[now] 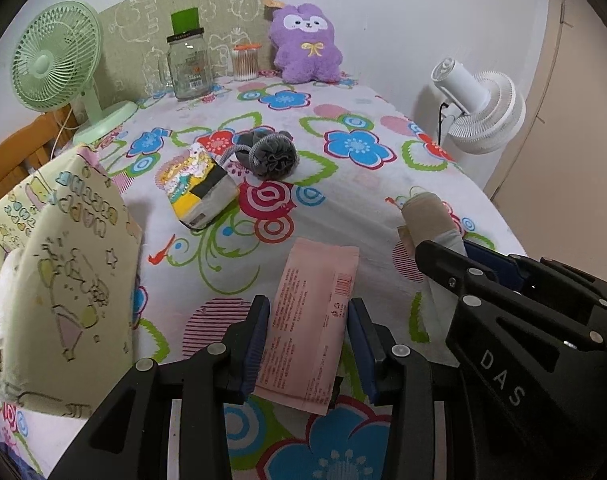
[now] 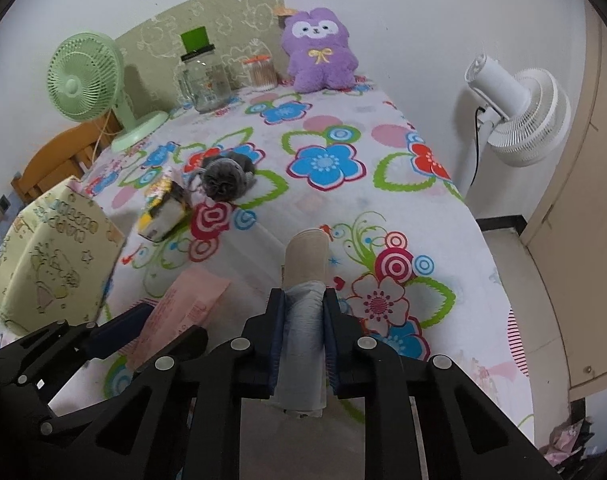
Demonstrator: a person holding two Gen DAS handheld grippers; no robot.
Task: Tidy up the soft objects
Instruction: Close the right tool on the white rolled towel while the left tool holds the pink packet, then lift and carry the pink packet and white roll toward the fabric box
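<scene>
A pink flat packet (image 1: 315,280) lies on the flowered tablecloth (image 1: 343,184), and my left gripper (image 1: 308,306) is shut on its near end, a pad against each long edge. My right gripper (image 2: 304,296) is shut on a rolled cloth (image 2: 306,256), beige at the far end and pale grey-blue between the pads. In the left wrist view that rolled cloth (image 1: 425,216) and the right gripper (image 1: 451,248) sit at the right. A grey mesh puff (image 1: 273,156) and a colourful soft pouch (image 1: 197,190) lie mid-table. A purple plush toy (image 1: 305,44) stands at the back.
A pale yellow printed fabric box (image 1: 63,260) stands at the left edge. At the back stand a green desk fan (image 1: 59,64), a glass jar (image 1: 189,64) and a cotton-swab tub (image 1: 245,62). A white floor fan (image 1: 479,108) stands beyond the table's right edge.
</scene>
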